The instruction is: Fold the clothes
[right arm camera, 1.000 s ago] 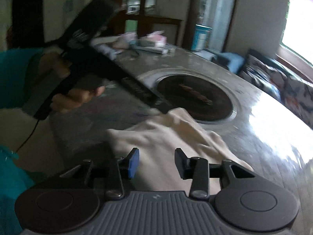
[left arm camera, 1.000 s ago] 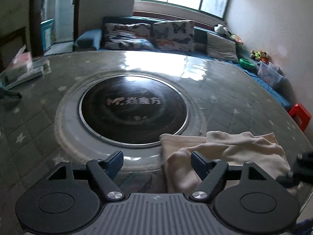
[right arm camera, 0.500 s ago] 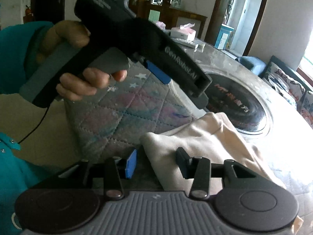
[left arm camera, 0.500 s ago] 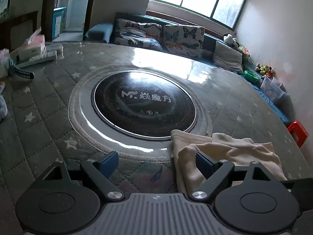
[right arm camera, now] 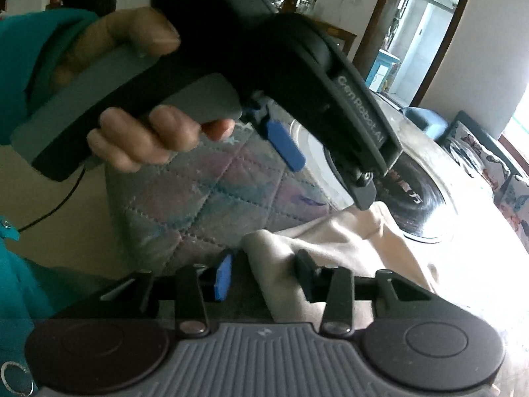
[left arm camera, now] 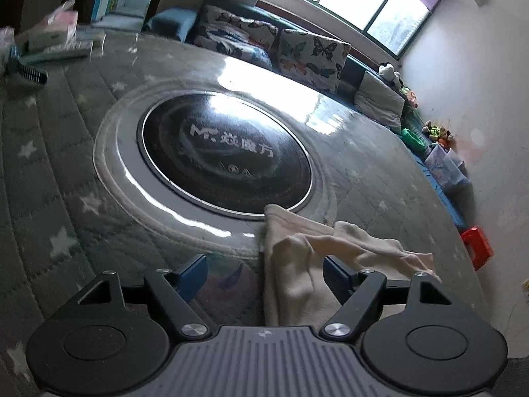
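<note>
Loosely bunched cream garment — creased, rumpled.

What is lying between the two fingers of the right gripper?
In the right wrist view, a corner of the cream garment lies between the closing jaws of the right gripper, over the quilted table cover. The pads do not press it yet.

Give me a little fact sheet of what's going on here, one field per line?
Setting: round quilted table with a dark glass disc in its middle
Garment: cream cloth crumpled at the near edge
Left tool: closing, cloth edge between its fingers, pads not yet pressing
Right tool: closing around a cloth fold, left pad not yet touching
Person: a hand in a teal sleeve holds the left tool
Folding: not yet started
</note>
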Action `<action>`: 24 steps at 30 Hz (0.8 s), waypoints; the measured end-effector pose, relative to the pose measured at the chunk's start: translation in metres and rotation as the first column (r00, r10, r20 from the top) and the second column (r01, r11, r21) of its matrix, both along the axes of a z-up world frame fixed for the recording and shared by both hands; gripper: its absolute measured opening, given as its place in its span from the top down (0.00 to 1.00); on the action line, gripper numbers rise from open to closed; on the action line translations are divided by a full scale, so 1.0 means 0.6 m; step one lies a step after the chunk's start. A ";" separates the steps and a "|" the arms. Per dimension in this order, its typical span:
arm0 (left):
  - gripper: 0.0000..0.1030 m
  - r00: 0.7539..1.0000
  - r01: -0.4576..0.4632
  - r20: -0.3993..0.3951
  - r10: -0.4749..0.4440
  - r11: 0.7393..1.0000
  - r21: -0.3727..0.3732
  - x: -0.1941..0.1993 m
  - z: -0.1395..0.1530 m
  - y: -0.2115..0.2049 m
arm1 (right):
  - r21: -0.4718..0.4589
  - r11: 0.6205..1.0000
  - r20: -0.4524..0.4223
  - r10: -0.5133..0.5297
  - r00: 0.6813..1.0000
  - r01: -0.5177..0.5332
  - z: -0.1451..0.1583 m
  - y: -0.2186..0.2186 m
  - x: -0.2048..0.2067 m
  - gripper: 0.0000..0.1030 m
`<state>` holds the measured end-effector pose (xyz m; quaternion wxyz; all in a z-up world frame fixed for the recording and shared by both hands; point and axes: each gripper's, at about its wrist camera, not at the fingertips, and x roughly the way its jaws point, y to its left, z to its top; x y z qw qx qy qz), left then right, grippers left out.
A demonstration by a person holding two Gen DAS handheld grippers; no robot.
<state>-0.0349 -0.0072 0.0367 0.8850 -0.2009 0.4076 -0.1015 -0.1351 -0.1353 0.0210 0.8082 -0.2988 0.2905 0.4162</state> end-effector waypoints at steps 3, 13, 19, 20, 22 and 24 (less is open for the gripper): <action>0.23 1.000 -0.018 -0.024 0.017 0.999 -0.039 -0.001 -0.002 -0.002 | 0.061 0.997 -0.063 -0.052 0.997 0.056 0.014 -0.016 0.020 0.84; 0.24 0.992 -0.086 -0.107 0.070 0.984 -0.154 0.003 -0.011 -0.012 | 0.239 0.959 -0.162 -0.112 0.980 0.149 0.060 -0.072 0.044 0.86; 0.58 0.984 -0.086 -0.169 0.049 0.972 -0.218 0.013 -0.029 -0.032 | 0.292 0.942 -0.171 -0.119 0.978 0.166 0.076 -0.102 0.046 0.86; 0.62 0.983 -0.084 -0.179 0.043 0.970 -0.229 0.015 -0.032 -0.035 | 0.297 0.940 -0.172 -0.118 0.978 0.166 0.077 -0.105 0.046 0.87; 0.78 0.982 -0.081 -0.187 0.036 0.967 -0.242 0.016 -0.037 -0.040 | 0.308 0.937 -0.175 -0.117 0.977 0.168 0.078 -0.111 0.045 0.87; 0.81 0.982 -0.079 -0.187 0.035 0.969 -0.234 0.016 -0.038 -0.042 | 0.310 0.935 -0.180 -0.120 0.976 0.172 0.076 -0.115 0.044 0.87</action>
